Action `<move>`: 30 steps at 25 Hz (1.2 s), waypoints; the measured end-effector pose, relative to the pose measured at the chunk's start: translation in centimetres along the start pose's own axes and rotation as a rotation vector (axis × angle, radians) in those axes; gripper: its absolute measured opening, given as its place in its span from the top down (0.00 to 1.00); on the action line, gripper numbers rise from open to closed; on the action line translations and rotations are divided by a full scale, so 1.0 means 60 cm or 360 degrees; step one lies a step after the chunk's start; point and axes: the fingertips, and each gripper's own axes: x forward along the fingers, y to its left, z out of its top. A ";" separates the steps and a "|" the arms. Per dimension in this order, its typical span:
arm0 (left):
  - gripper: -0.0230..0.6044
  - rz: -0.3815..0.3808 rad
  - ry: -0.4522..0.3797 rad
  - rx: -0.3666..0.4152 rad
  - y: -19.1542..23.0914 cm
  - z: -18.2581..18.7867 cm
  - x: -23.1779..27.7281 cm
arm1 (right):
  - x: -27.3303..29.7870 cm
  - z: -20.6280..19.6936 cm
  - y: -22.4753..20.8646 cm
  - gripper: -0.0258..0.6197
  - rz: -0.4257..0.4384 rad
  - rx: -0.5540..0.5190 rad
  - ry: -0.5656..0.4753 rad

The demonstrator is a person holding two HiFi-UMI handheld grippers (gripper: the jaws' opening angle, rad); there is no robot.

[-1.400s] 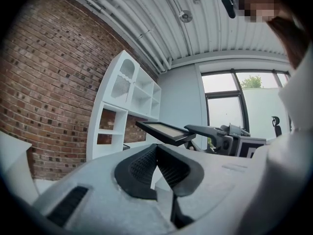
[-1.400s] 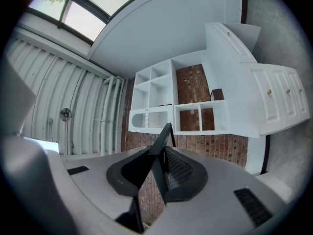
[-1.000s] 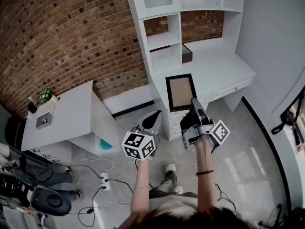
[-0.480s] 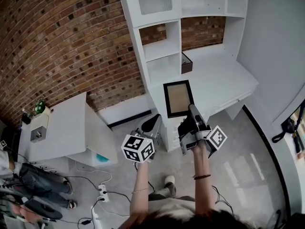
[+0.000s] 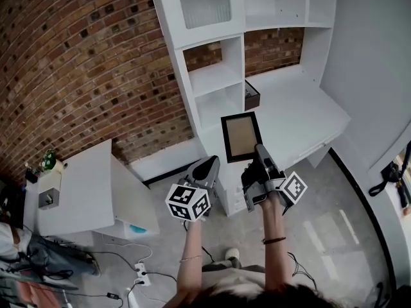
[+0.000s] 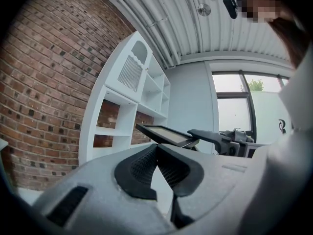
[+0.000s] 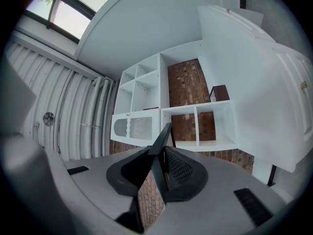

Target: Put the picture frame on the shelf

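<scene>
**Black frame gripped, not yet on shelf**

My right fingers (image 7: pixel 182 171) are clamped on the near edge of the picture frame (image 5: pixel 241 136). I'm holding it face up over the front-left part of the white bench (image 5: pixel 302 111), below the shelf (image 5: pixel 218 76) cubbies. My left fingers (image 6: pixel 138 166) are closed tip to tip on nothing, beside the frame and clear of it.
</scene>
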 end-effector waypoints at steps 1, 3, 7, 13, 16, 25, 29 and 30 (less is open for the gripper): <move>0.95 -0.0005 0.0000 -0.0001 0.004 0.000 0.008 | 0.006 0.004 -0.003 0.84 0.0000 -0.0002 -0.0004; 0.95 -0.0009 0.0003 0.0001 0.011 -0.001 0.020 | 0.016 0.011 -0.009 0.84 0.0000 -0.0008 -0.0011; 0.95 -0.0009 -0.0004 -0.0011 0.028 0.000 0.033 | 0.032 0.018 -0.019 0.84 -0.0006 -0.0017 -0.0015; 0.95 0.0002 -0.0013 -0.0002 0.046 0.002 0.049 | 0.052 0.029 -0.032 0.84 0.0000 -0.0022 -0.0007; 0.95 0.0002 -0.0013 0.0012 0.054 0.006 0.058 | 0.063 0.035 -0.035 0.84 0.0008 -0.0017 -0.0013; 0.95 0.0045 -0.0001 0.0003 0.087 0.003 0.089 | 0.107 0.045 -0.061 0.84 -0.0009 0.0011 0.0023; 0.95 0.0084 -0.0011 -0.0007 0.111 0.008 0.119 | 0.143 0.065 -0.077 0.84 -0.0020 0.0027 0.0044; 0.95 0.0088 -0.0007 -0.0008 0.116 0.008 0.129 | 0.152 0.072 -0.081 0.84 -0.0024 0.0031 0.0045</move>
